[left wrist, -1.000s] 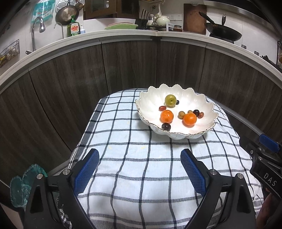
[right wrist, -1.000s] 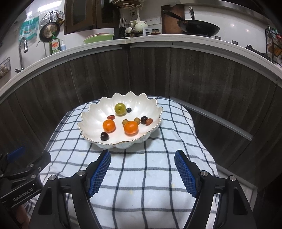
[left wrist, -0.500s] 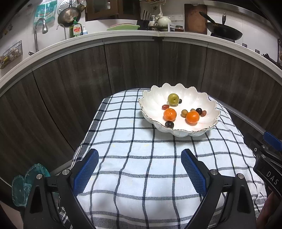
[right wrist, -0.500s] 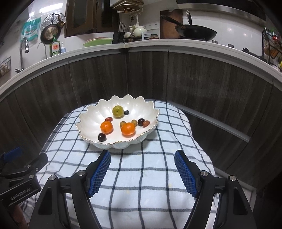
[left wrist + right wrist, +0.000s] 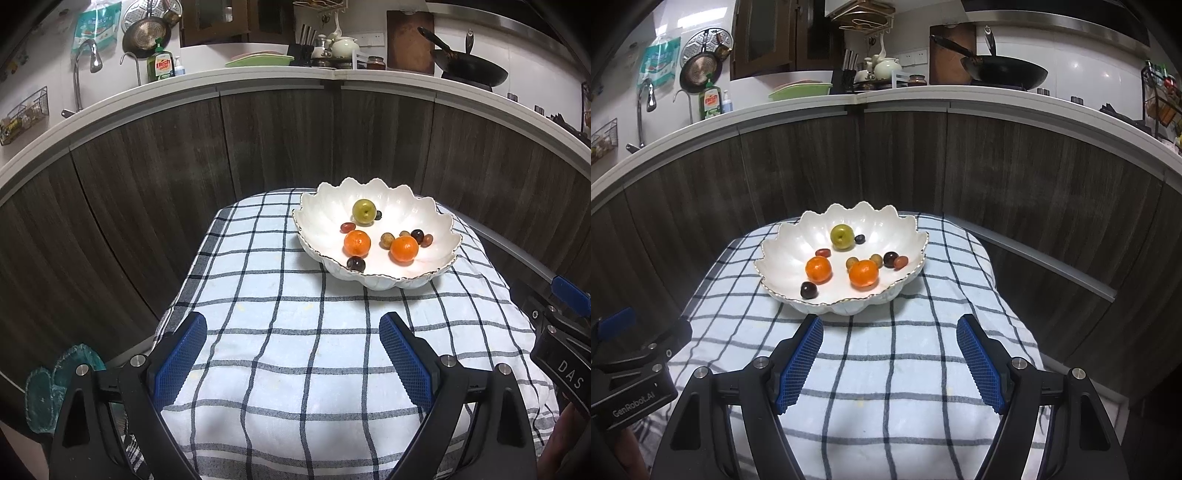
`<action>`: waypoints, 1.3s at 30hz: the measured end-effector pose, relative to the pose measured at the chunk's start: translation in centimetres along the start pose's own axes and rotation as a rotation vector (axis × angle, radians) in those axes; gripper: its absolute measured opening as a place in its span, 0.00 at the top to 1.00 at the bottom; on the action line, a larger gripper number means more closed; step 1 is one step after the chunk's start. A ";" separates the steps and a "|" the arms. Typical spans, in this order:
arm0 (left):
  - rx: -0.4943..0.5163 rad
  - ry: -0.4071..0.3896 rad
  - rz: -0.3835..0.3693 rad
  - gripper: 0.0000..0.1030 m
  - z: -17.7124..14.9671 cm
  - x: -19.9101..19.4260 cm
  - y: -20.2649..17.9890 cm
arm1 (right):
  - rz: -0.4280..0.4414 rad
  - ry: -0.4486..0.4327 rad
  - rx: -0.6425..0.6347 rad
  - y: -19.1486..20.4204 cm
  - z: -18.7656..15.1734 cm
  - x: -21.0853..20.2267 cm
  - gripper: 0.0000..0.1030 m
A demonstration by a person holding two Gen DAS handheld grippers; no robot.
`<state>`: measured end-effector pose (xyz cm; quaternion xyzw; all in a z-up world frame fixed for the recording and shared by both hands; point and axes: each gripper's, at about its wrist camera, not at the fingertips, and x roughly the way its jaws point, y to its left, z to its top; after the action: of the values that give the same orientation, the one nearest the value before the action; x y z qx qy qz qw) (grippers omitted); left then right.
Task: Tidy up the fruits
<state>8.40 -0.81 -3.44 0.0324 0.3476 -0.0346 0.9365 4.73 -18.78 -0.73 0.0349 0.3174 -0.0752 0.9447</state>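
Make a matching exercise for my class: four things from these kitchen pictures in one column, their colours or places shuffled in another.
Things:
1. apple
2. bowl
3. wok
4. cloth

Descriptions:
A. on the counter
B. white, scalloped rim
C. checked, under the bowl
D. yellow-green, in the bowl

Pairs: 1-D, 2-B, 3-A, 4-C
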 end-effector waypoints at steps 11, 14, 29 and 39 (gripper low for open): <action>-0.001 0.000 0.000 0.07 0.0 -0.1 -0.1 | 0.005 0.001 0.001 0.1 0.1 -0.2 0.26; -0.003 0.000 0.000 0.07 0.0 -0.1 -0.1 | 0.004 0.000 0.002 0.1 0.1 -0.2 0.26; -0.001 -0.001 0.003 0.04 0.0 -0.2 -0.2 | 0.006 0.001 0.002 0.1 0.1 -0.2 0.26; -0.004 0.009 0.004 0.04 -0.1 -0.1 -0.1 | 0.006 0.001 0.004 0.1 0.0 -0.2 0.26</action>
<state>8.21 -0.86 -3.43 0.0312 0.3517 -0.0320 0.9350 4.58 -18.66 -0.56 0.0375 0.3178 -0.0731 0.9446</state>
